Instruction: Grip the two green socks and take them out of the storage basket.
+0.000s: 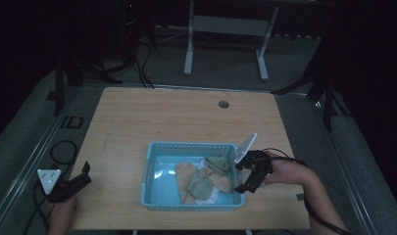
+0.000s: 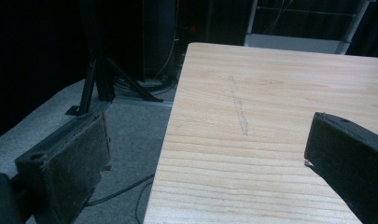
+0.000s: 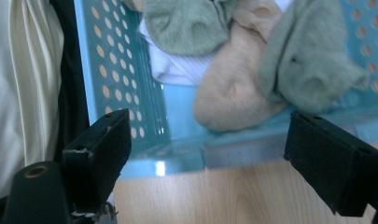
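Black jaws of the right gripper (image 3: 205, 154) rise at the bottom of the right gripper view, set wide apart with nothing between them. Just beyond them runs the near rim of a light blue perforated basket (image 3: 130, 93), and bare wood shows under the jaws. Inside the basket, close to that rim, lies a beige sock (image 3: 233, 98), with a grey-green sock (image 3: 308, 60) overlapping it on one side and another grey-green sock (image 3: 186, 23) farther in. A white sock (image 3: 177, 70) peeks out from under them.

From the high view, the right gripper (image 1: 246, 177) hovers just beside the right wall of the basket (image 1: 152, 171), held by the person's right hand (image 1: 279, 169), its jaws pointing toward the pile. The basket sits on the near half of the wooden table (image 1: 176, 117), and the socks are heaped in its right part, beige sock (image 1: 182, 171) and grey-green sock (image 1: 201, 183) among them; its left part shows bare blue floor.

Well apart from all this, the left gripper (image 1: 81, 178) rests at the near left corner of the table, held by the person's left hand (image 1: 62, 213). In the left gripper view its jaws stand wide apart and empty, one over the grey floor beside the table edge, the other over the tabletop (image 2: 270, 116).
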Motion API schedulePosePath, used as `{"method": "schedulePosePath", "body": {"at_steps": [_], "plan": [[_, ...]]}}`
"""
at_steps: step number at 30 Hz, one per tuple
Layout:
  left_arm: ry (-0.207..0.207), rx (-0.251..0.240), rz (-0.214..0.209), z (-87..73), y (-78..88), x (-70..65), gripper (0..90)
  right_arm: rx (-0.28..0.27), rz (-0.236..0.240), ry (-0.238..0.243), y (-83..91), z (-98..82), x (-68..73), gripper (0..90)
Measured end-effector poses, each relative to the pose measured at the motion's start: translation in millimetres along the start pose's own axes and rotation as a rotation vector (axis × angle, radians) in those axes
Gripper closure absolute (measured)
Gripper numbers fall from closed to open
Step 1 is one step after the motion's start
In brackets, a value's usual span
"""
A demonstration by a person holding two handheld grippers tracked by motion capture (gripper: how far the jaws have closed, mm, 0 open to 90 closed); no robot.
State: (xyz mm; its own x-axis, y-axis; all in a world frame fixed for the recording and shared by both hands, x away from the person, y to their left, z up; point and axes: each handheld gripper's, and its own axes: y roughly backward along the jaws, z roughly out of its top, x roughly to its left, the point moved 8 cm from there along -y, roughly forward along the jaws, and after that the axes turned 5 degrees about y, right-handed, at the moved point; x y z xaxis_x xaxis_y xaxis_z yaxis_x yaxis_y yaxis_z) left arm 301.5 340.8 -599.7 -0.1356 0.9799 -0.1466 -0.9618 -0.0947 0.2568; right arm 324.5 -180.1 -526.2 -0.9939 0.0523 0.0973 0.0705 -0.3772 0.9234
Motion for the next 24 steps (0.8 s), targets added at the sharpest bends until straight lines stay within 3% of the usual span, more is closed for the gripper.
{"method": "schedulePosePath", "body": {"at_steps": [16, 24], "plan": [[0.003, 0.000, -0.004, -0.1, 0.2, 0.1, 0.4, 0.028, 0.048, 0.074, -27.5, 48.2, 4.3, 17.0], [0.002, 0.001, -0.006, -0.1, 0.3, 0.1, 0.4, 0.046, 0.066, 0.105, -50.3, 70.8, 3.1, 17.0]]}}
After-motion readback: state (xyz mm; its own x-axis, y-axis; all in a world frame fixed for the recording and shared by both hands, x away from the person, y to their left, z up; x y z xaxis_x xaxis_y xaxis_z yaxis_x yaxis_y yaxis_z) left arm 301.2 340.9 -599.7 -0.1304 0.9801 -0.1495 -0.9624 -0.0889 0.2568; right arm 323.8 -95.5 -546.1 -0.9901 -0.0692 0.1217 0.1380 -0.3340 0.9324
